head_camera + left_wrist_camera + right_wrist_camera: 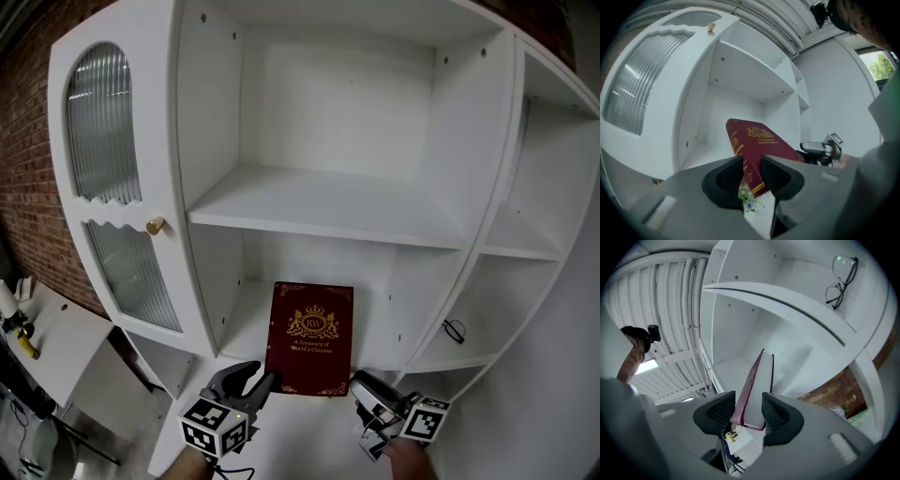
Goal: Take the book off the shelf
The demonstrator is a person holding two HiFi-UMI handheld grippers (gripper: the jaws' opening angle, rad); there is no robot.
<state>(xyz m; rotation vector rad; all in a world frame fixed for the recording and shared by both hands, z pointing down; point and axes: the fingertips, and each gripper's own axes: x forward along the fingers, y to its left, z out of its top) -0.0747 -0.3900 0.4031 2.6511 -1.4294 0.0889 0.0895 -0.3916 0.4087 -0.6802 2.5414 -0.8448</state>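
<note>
Red book cover-up, long axis front-to-back, title top toward shelf back, left gripper clamping spine-side near corner, right gripper clamping page-side near corner

dark red book with gold crest and lettering, white shelf, red brick wall.

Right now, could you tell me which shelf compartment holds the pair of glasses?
The lower right side compartment, just right of the red book: the glasses lie on its shelf; no other compartment shows any.
</note>
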